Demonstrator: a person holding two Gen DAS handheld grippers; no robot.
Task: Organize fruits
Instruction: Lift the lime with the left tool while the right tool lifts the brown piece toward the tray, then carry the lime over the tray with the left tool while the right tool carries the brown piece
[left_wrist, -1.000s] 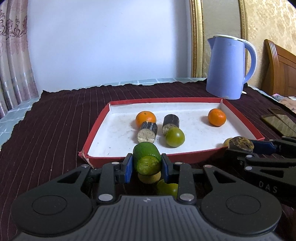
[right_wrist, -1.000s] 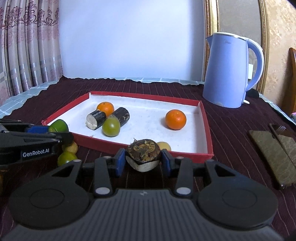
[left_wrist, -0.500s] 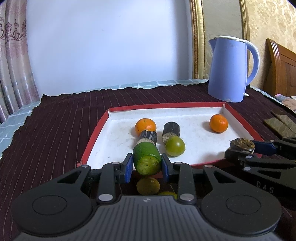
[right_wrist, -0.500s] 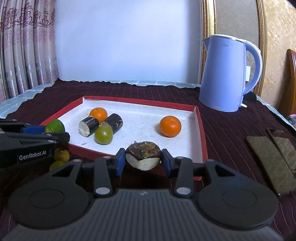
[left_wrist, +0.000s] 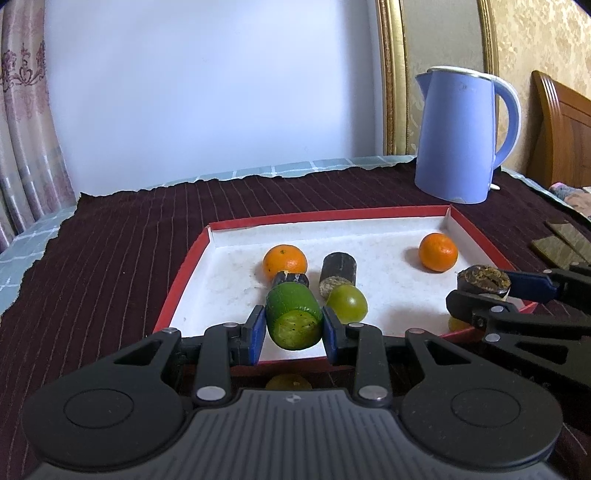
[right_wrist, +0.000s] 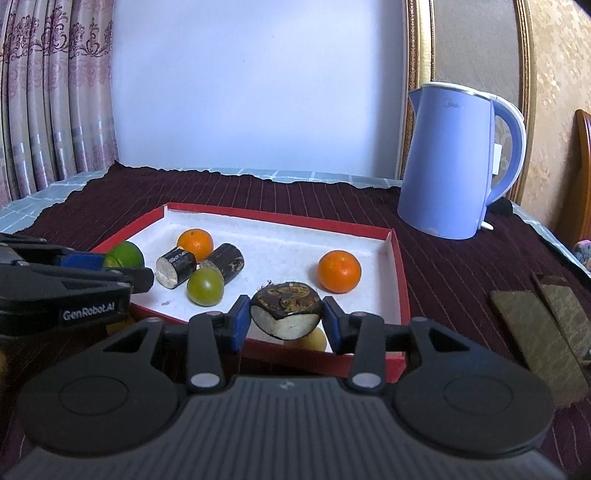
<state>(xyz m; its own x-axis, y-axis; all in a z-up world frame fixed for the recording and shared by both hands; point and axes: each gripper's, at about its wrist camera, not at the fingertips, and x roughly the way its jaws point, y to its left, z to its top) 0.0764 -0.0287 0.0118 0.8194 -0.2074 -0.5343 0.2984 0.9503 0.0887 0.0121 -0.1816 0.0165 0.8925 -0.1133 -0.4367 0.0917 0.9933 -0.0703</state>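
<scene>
Now the left claw (left_wrist: 293, 326) pinches a green cucumber chunk (left_wrist: 293, 317), long axis pointing ahead over the red tray (left_wrist: 177, 291); the right claw (right_wrist: 284, 321) pinches a dark-skinned white chunk (right_wrist: 286, 310) beside it.

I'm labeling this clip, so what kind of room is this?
Probably a room in a home, perhaps a bedroom or living room: patterned curtains, an electric kettle on a cloth-covered table, and a carved wooden headboard or chair back.
</scene>
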